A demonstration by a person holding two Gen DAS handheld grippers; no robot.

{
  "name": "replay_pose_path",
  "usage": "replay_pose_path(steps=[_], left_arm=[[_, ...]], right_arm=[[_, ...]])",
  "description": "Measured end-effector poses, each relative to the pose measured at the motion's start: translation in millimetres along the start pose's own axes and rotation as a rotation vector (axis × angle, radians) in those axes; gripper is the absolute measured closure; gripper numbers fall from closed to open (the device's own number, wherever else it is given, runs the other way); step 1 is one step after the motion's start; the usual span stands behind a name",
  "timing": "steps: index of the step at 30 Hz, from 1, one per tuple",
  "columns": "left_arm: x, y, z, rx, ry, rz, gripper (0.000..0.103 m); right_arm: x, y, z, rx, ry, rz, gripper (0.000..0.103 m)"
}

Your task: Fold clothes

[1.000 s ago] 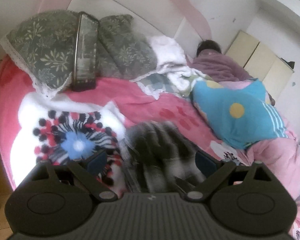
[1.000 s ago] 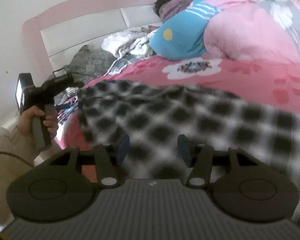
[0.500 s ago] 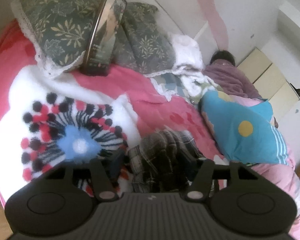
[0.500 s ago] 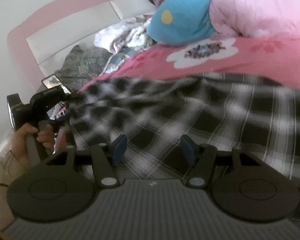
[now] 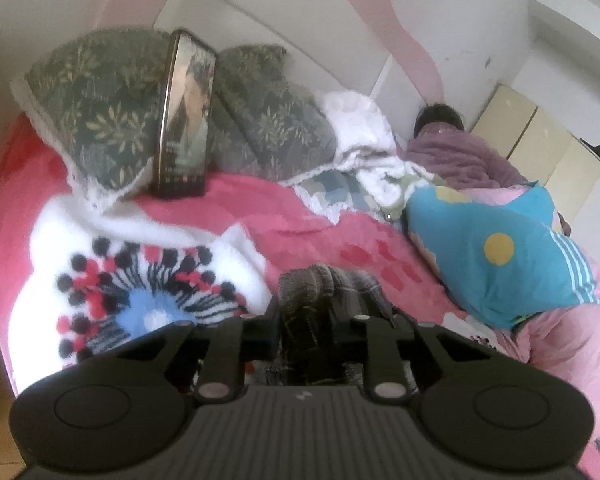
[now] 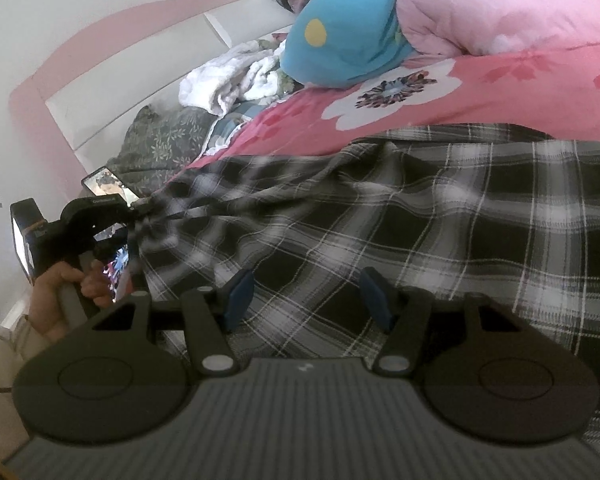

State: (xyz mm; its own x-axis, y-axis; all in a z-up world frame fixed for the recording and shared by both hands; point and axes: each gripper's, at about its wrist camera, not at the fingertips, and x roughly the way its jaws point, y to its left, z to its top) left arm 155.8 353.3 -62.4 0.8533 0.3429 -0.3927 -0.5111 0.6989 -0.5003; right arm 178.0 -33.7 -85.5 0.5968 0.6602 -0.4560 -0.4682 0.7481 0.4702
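A: We see the plaid garment (image 6: 400, 216) spread flat on the bed (image 6: 500, 88), its long axis running from about 9 o'clock to 3 o'clock across the right wrist view.

B: And at 9 o'clock it narrows into a gathered bunch. There our left claw (image 6: 142, 210) pinches it; its jaws have just been closing, and in the left wrist view we see the bunched plaid cloth (image 5: 320, 292) pressed between them, poking up toward 12 o'clock.

A: Our right claw (image 6: 306, 300) stands spread. The garment lies under and ahead of it, between the 2 blue pads (image 6: 240, 292), which we see gripping nothing.

B: A hand (image 6: 66, 296) holds the left claw's handle at 8 o'clock. Beyond the garment, at 12 o'clock, we see the pink quilt (image 6: 500, 12) and blue cushion (image 6: 340, 40).

A: The phone (image 5: 186, 120) leans upright on the green pillows (image 5: 100, 112), at 11 o'clock from the left claw.
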Motion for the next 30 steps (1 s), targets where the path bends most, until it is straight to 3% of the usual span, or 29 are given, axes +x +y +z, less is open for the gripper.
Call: replay_pose_path(steps=[7,13,19,25,30], left_arm=[[-23.1,-35.0,-1.9,0.09,-0.112,-0.039,0.082],[-56.4,-78.8,-13.2,0.215,-0.208,-0.154,0.083],[-93.0,-128.9,-48.0,0.347,-0.244,-0.311,0.083],[-129.4,-167.6,-104.0,0.546,-0.231,-0.459,0.083],[-149.8,-176.0,-158.9,0.718,-0.139,-0.555,0.083]], right_arm=[[-1.7,-6.4,3.5,0.052,0.007,0.008,0.044],[-13.0,-13.3,9.2,0.106,0.017,-0.008,0.044],[-40.2,-23.0,13.2,0.133,-0.014,-0.047,0.043],[-81.6,-48.8,11.8,0.201,-0.078,-0.099,0.043],[-106.4,-67.7,-0.9,0.25,-0.108,-0.133,0.043]])
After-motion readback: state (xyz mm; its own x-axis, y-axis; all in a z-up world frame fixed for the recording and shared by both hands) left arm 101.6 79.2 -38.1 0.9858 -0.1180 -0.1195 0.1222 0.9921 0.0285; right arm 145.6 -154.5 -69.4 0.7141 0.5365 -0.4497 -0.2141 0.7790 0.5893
